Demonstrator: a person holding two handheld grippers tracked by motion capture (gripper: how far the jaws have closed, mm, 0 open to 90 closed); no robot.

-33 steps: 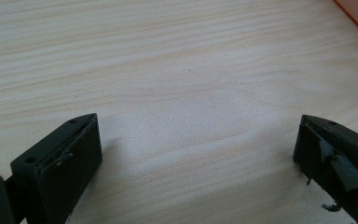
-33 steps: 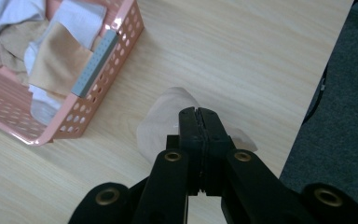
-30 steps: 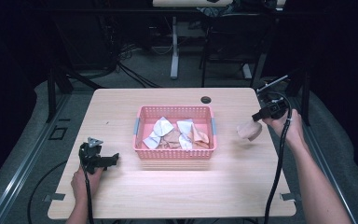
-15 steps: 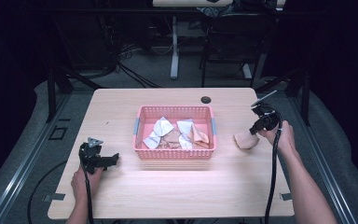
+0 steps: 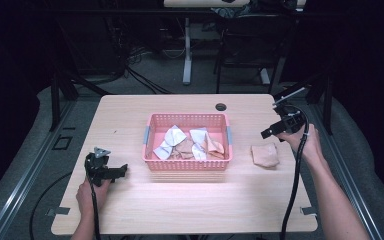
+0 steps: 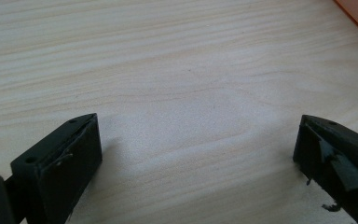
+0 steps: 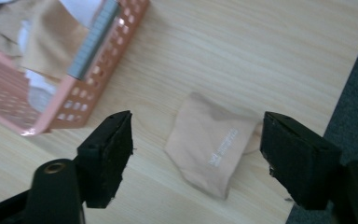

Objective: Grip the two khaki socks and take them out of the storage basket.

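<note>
The left gripper (image 5: 122, 170) is resting low over the table (image 5: 130, 115) at its near left, well apart from everything else; seen along its own length (image 6: 198, 154), its jaws are standing wide with nothing but bare wood between them; a hand (image 5: 91, 192) is holding it from the near edge. Further right, the pink basket (image 5: 187, 164) is sitting at mid-table, holding a jumble of white and tan cloths (image 5: 190, 145); a small dark round spot (image 5: 221, 106) is lying on the wood behind it, toward the far edge. To the right of the basket, the tan cloth (image 5: 265, 154) is lying folded on the table, just beside the basket but apart from it; in the right gripper view the cloth (image 7: 209, 147) is showing pale printing and is lying flat between and beyond the jaw tips. The right gripper (image 5: 265, 134) is hanging just above and behind the cloth, pointing toward the basket; its jaws have just been opening and are standing wide (image 7: 198, 144), gripping nothing; the right hand (image 5: 307, 145) is holding it from the table's right side.
</note>
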